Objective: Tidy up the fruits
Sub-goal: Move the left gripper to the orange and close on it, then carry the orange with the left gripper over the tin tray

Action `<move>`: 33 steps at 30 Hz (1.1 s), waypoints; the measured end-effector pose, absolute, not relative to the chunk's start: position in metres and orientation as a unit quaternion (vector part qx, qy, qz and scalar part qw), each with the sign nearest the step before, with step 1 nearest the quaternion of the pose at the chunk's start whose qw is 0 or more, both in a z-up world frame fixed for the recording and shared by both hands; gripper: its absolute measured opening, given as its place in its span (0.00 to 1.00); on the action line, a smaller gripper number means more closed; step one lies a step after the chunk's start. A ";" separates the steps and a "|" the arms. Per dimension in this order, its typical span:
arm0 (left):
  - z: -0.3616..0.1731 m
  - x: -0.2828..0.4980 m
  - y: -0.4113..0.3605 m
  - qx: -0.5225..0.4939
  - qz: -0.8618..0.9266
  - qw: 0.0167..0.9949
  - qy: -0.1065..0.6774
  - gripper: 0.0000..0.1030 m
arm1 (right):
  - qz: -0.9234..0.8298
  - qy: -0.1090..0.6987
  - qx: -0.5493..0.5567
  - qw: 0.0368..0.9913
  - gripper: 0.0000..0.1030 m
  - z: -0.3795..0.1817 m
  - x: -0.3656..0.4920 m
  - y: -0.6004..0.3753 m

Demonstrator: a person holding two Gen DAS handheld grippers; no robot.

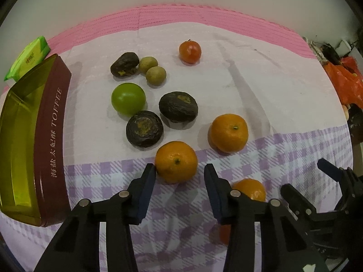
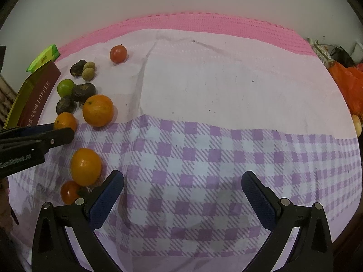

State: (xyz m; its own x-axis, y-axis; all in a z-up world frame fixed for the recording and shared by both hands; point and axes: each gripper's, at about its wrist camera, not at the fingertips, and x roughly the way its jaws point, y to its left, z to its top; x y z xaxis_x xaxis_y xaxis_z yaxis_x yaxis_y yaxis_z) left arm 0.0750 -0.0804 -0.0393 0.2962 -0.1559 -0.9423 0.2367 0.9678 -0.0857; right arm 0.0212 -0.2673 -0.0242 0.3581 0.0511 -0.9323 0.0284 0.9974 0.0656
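Currently I have the left gripper (image 1: 179,172) straddling a round orange mandarin (image 1: 176,161) at lower centre of the left wrist view. Its left pad touches the peel; the right pad stands just clear, so nothing is pinched yet. I straddle it to lift it toward the open maroon-and-gold toffee tin (image 1: 53,136) at the left edge, judged the collecting box. The right gripper (image 2: 182,181) hangs spread and empty above the purple-checked cloth (image 2: 204,158), clear of the fruit cluster.
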 end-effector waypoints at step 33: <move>-0.037 0.071 -0.079 0.031 -0.134 0.806 0.576 0.32 | 0.007 0.584 0.024 0.811 1.00 -0.041 0.025 -0.262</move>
